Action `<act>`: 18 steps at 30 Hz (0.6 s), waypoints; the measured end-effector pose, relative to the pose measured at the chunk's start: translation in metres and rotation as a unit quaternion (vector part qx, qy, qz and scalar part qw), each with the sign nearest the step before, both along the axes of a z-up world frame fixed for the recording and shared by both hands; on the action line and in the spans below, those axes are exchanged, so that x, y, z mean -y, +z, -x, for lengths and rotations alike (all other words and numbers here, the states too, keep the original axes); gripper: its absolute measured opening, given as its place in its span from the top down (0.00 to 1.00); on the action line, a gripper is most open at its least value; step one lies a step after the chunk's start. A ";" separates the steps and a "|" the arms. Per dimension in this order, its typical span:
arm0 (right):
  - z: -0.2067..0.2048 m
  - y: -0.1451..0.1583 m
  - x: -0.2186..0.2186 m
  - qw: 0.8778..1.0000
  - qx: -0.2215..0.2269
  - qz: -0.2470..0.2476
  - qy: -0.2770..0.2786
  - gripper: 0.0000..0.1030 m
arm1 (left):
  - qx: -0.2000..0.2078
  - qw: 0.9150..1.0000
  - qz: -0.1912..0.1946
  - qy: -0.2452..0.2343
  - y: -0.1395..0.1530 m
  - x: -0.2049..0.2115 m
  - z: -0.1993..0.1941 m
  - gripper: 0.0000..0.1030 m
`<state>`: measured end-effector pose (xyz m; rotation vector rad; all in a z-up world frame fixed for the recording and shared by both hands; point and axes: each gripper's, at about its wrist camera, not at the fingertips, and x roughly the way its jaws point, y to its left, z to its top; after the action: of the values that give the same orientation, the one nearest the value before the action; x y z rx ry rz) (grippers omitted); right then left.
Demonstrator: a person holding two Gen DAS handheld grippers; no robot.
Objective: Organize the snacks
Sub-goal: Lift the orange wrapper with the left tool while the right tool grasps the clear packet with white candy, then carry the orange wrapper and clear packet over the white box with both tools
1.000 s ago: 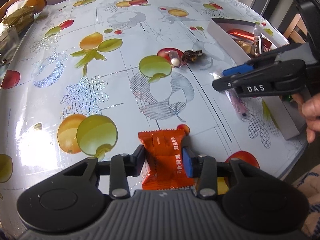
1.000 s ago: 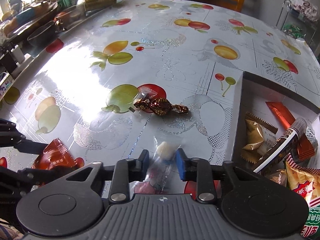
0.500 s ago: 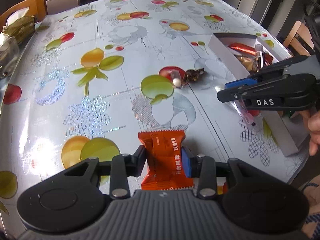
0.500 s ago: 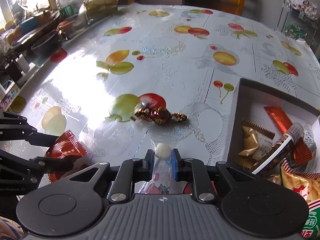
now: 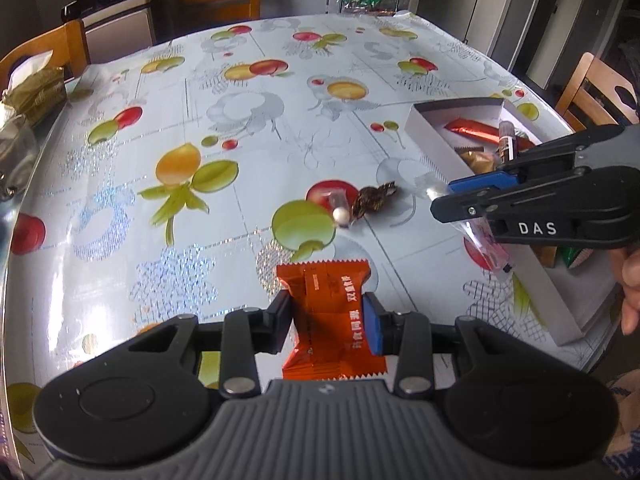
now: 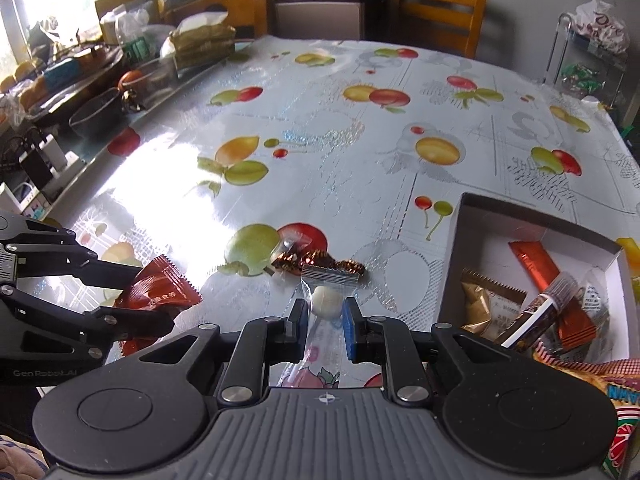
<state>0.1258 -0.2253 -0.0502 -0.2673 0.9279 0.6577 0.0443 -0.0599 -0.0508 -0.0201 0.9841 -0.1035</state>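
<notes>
My left gripper [image 5: 326, 322] is shut on an orange snack packet [image 5: 330, 308], lifted off the fruit-print table [image 5: 240, 160]; it also shows at the left of the right wrist view as the orange packet [image 6: 158, 290]. My right gripper [image 6: 326, 322] is shut on a clear-wrapped lollipop [image 6: 326, 300] with a white ball head, raised above the table. A white box [image 6: 500, 220] holding several snacks lies at the right. A brown foil candy [image 6: 320, 260] and a second clear-wrapped lollipop [image 5: 340, 210] lie together mid-table.
Wooden chairs [image 6: 438, 12] stand round the table. Cluttered trays, bowls and bags [image 6: 120, 76] line the left side counter. A wire rack with bags [image 6: 592, 56] stands at the far right. A person's fingers [image 5: 630, 280] hold the right gripper's handle.
The right gripper's jaws closed on the lollipop and lifted it. The left gripper rose with the orange packet. Both views now show more of the table and room.
</notes>
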 end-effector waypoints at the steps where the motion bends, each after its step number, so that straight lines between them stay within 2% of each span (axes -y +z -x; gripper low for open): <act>1: 0.000 0.002 0.001 1.000 0.002 -0.002 -0.002 0.80 | 0.002 1.000 -0.001 0.000 0.001 0.000 -0.001 0.66; 18: -0.001 0.026 0.026 0.999 0.031 -0.024 -0.034 0.80 | 0.040 0.999 -0.008 -0.007 0.025 0.018 -0.023 0.66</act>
<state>0.1267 -0.2513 -0.0238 -0.2121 0.8574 0.6058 0.0670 -0.0783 -0.0260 0.0064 0.9045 -0.1079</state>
